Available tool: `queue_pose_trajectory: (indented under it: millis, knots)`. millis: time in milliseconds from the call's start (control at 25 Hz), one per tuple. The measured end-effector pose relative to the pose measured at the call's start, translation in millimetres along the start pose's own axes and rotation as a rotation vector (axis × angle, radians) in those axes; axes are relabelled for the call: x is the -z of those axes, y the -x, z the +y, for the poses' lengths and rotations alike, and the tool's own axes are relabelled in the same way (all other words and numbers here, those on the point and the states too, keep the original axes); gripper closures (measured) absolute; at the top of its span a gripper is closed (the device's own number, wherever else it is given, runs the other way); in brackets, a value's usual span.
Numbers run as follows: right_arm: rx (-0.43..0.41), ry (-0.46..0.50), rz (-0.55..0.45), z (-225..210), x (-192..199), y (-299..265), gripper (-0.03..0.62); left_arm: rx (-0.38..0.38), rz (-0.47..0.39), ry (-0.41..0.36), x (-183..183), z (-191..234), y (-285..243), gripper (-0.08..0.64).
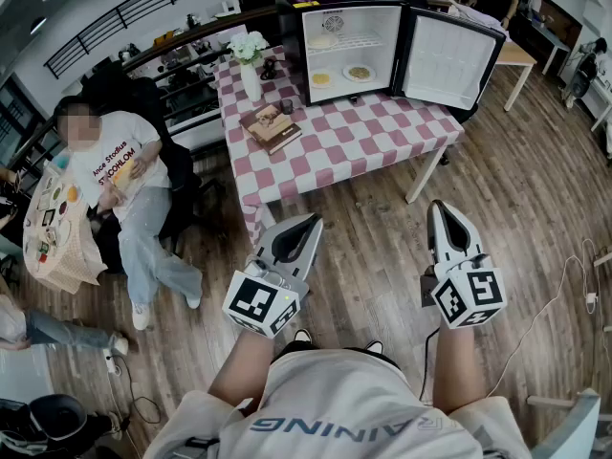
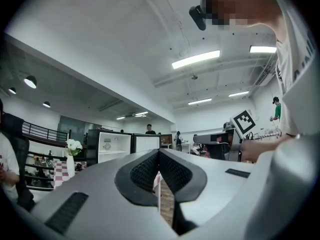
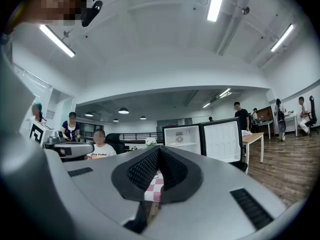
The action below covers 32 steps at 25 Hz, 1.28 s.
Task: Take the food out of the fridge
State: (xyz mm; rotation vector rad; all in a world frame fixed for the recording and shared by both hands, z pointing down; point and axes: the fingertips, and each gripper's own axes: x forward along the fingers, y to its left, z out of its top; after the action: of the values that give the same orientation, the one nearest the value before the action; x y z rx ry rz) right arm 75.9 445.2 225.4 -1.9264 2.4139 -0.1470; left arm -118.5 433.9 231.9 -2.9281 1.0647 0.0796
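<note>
Two grey hand-held grippers with black ribbed pads are held level above the wood-plank floor, well apart from the table. The left gripper (image 1: 314, 220) and the right gripper (image 1: 438, 207) both have their jaws clenched together with nothing between them (each gripper view shows the pad tips meeting). Each carries a cube with black-and-white square markers. Readable writing is limited. The wearer's pale shirt (image 1: 363, 419) shows the letters "AINING", with the start of the word cut off. The seated person's white T-shirt (image 1: 117, 172) carries dark print too small to read with certainty. A yellow sticker on top of the small black fridge (image 1: 291, 27) and a round label on its inner back wall cannot be read. The fridge stands with its door swung open on the table with the pink-and-white checked cloth (image 1: 335, 142). The plates of food (image 1: 360, 72) sit inside it on the white shelves, and what is on them is hard to make out. A white vase of white flowers (image 1: 251, 65) and a brown book (image 1: 271, 127) stand on the cloth beside the fridge.
</note>
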Motion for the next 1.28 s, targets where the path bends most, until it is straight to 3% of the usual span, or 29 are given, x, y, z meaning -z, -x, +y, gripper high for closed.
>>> queue_pose_trajectory:
  millis: [640, 880, 1280]
  knots:
    - [-0.002, 0.007, -0.004, 0.1, -2.0, -2.1, 0.574, 0.001, 0.002, -0.005, -0.6, 0.6, -3.9, 0.552]
    - [-0.058, -0.03, -0.019, 10.2, 0.7, -3.2, 0.574, -0.006, 0.006, -0.005, 2.6, 3.5, 0.4, 0.552]
    - [-0.07, -0.015, -0.026, 52.0, 8.9, -33.5, 0.574, 0.002, 0.005, -0.004, 12.8, 53.0, 25.2, 0.552]
